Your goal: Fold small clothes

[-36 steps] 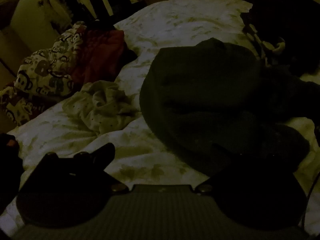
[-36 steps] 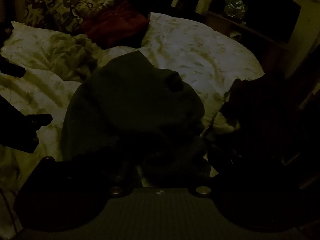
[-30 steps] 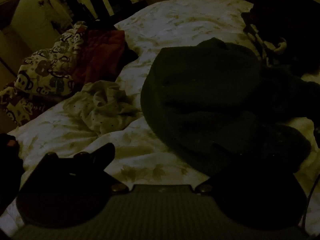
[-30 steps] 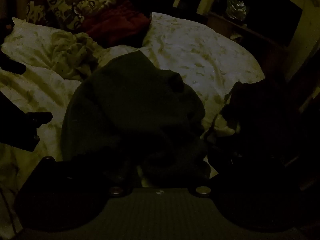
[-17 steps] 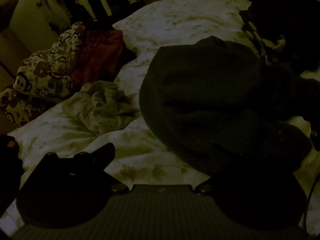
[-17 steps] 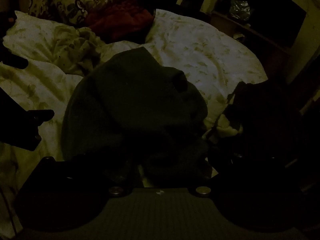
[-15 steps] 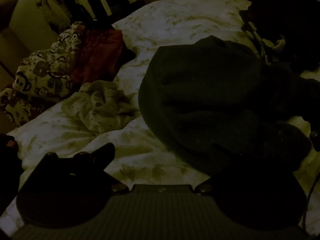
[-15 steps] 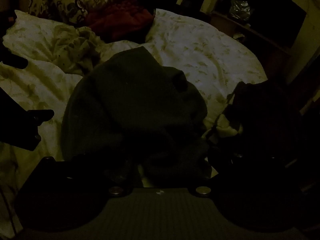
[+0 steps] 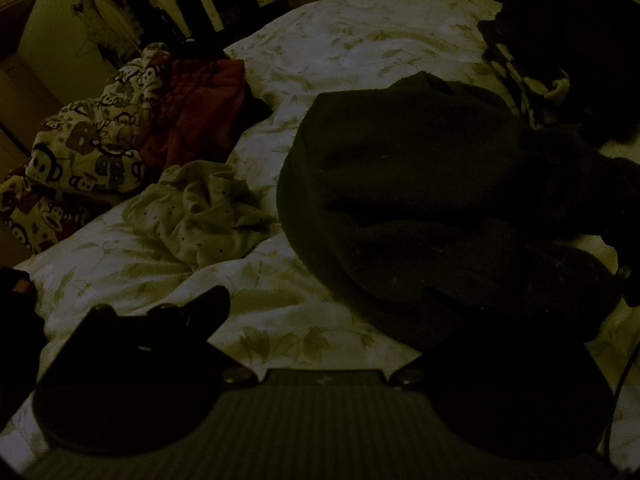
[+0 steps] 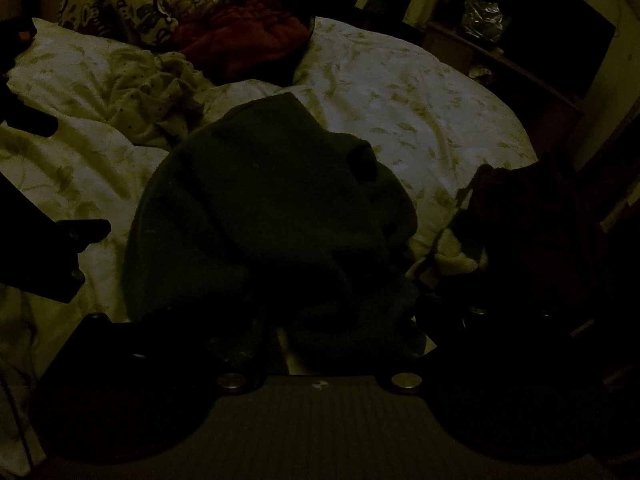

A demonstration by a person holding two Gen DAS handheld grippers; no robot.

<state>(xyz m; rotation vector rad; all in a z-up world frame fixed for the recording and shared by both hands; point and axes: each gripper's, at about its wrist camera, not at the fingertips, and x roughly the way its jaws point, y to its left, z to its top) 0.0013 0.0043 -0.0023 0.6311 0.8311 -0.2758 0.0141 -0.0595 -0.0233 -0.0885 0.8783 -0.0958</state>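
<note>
Fingers of my left gripper (image 9: 320, 320) apart over leaf-print duvet (image 9: 280, 332), empty. Right gripper (image 10: 320, 332) low at near hem of dark sweater (image 10: 260, 220); too dim, I cannot tell its jaw gap. Sweater heaped mid-bed, unfolded. I'd pinch single hem layer, pull flat before folding. Beyond: dotted pale garment (image 9: 204, 208), red cloth (image 9: 192, 108), monkey-print fabric (image 9: 92, 140). Versus a second ago: right view edged slightly forward; sweater unchanged.

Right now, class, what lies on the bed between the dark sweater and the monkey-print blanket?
A crumpled pale dotted garment lies on the bedsheet between the dark sweater and the monkey-print blanket. The left wrist view shows it best.
</note>
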